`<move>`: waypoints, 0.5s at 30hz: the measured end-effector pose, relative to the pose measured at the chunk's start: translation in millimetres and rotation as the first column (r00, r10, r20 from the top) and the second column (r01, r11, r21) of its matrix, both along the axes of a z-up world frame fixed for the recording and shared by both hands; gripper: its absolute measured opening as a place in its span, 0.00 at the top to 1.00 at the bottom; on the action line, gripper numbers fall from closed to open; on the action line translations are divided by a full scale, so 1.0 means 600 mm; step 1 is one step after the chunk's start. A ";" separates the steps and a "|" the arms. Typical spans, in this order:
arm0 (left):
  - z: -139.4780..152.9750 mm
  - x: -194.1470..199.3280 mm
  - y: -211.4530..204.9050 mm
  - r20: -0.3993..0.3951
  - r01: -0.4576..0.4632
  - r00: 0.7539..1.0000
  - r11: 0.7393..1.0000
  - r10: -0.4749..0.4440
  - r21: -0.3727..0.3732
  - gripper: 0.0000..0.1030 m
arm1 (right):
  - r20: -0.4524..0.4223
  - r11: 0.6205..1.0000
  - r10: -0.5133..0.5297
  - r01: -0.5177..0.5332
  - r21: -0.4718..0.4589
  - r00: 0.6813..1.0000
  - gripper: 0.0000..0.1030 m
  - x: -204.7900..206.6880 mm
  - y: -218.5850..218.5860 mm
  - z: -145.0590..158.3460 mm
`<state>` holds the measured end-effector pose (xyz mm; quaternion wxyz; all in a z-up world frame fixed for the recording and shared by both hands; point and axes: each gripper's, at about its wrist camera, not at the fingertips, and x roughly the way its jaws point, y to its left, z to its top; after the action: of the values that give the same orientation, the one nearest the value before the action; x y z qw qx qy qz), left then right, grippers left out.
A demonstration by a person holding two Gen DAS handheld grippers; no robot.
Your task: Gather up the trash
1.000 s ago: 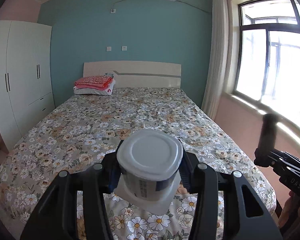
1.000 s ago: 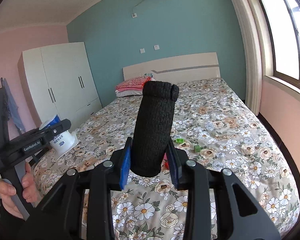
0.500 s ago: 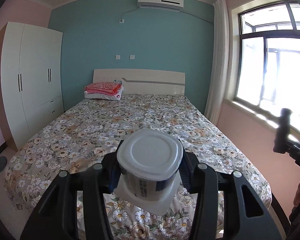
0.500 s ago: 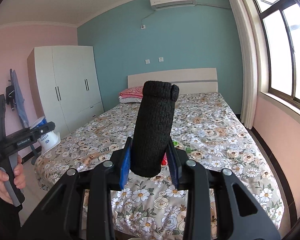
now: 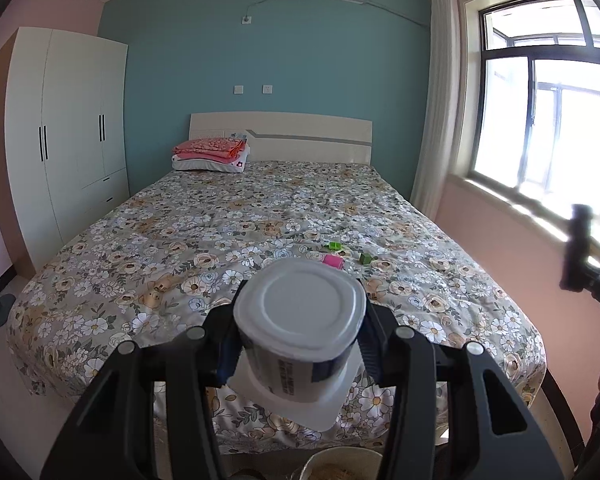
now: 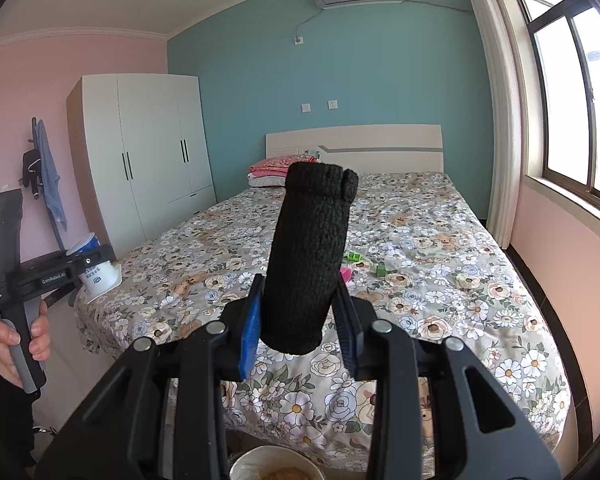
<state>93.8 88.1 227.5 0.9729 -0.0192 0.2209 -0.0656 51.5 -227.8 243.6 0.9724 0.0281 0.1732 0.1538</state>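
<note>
The left gripper (image 5: 298,344) is clamping an upturned yogurt cup (image 5: 298,320). The right gripper (image 6: 298,320) is clamping a black knitted roll (image 6: 308,256); only its view is showing the person's hand (image 6: 18,344) gripping the left handle.

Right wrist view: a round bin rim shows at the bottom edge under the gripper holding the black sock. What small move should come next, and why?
Probably lower the right gripper toward the bin and open there. It is shut on the black sock, and the rim sits almost directly beneath. The left gripper, shut on the yogurt cup, could follow.
</note>
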 end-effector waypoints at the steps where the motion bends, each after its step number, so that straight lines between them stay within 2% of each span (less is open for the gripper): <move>1: -0.012 -0.002 0.000 -0.010 0.004 1.000 1.000 -0.004 0.000 0.51 | -0.008 1.000 0.006 -0.006 -0.001 1.000 0.67 -0.002 0.001 -0.010; 8: -0.103 -0.007 -0.008 -0.110 0.022 0.994 1.000 -0.021 0.004 0.51 | -0.083 0.999 0.038 -0.040 -0.029 0.996 0.67 0.008 0.013 -0.083; 15: -0.200 0.001 -0.018 -0.234 0.046 0.971 0.999 -0.043 0.008 0.51 | -0.186 0.996 0.068 -0.077 -0.042 0.980 0.67 0.020 0.034 -0.170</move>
<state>94.4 77.1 107.7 0.9386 -0.0152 0.3346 -0.0831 63.4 -207.5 141.6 0.9463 0.0118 0.2672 0.1817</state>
